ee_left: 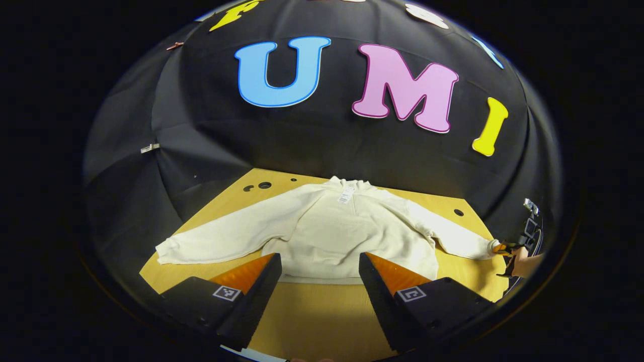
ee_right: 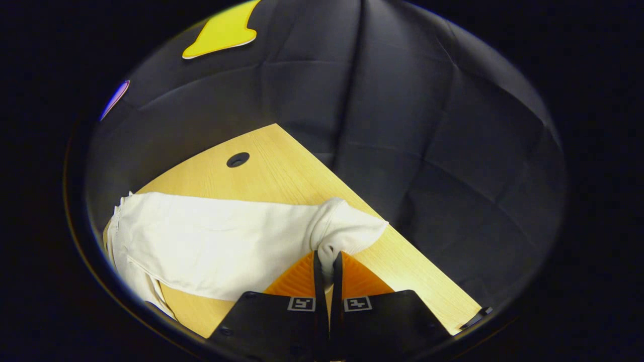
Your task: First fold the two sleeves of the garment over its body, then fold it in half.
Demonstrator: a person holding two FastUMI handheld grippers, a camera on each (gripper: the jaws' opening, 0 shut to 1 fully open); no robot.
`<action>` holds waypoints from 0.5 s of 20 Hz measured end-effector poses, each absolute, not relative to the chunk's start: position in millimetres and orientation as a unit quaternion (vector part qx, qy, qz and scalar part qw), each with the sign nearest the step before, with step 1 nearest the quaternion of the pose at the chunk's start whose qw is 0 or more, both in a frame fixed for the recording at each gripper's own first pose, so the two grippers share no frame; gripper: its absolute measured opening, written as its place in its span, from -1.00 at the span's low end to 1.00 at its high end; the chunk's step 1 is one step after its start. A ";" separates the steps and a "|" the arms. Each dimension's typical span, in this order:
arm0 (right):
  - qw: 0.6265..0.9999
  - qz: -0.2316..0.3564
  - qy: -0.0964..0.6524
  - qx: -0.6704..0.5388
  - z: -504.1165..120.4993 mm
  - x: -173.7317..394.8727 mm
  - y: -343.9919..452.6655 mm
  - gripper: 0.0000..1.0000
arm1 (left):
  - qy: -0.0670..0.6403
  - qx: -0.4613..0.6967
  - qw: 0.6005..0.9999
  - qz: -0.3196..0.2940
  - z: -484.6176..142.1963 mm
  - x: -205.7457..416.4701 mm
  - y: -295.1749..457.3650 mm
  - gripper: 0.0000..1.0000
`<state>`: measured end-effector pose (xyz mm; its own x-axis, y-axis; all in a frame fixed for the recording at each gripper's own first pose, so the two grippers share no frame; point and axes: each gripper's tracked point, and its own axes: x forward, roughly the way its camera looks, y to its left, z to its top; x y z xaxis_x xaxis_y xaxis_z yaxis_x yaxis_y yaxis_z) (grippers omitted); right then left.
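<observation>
**Hand-held gripper pinches sleeve cuff**

Right hand-held gripper (ee_right: 327, 266) has its 2 fingers pressed together on the cuff (ee_right: 347, 229) of a cream sweatshirt (ee_left: 332, 231), which lies flat, sleeves spread, on the wooden worktop (ee_left: 312, 322). Near the sweatshirt's hem, the left hand-held gripper (ee_left: 319, 269) hovers wide open, holding nothing. A hand (ee_left: 526, 262) shows beside the far cuff.

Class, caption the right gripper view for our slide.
Right tool pinches the sleeve cuff at the table edge.

L cam wide; R cam close-up.
</observation>
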<state>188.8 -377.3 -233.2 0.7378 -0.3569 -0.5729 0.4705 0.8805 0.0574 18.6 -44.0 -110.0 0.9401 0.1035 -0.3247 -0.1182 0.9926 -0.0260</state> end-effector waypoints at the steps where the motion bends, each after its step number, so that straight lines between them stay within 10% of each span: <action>1: 0.930 -0.218 0.279 0.094 -222.1 192.1 -371.5 -0.89 | 0.160 -0.025 0.985 0.060 -106.8 16.8 -39.8 0.94; 10: 0.969 -0.130 0.208 0.012 -112.0 251.0 -265.5 -0.89 | 0.146 -0.056 0.983 0.091 -99.5 6.4 10.5 0.94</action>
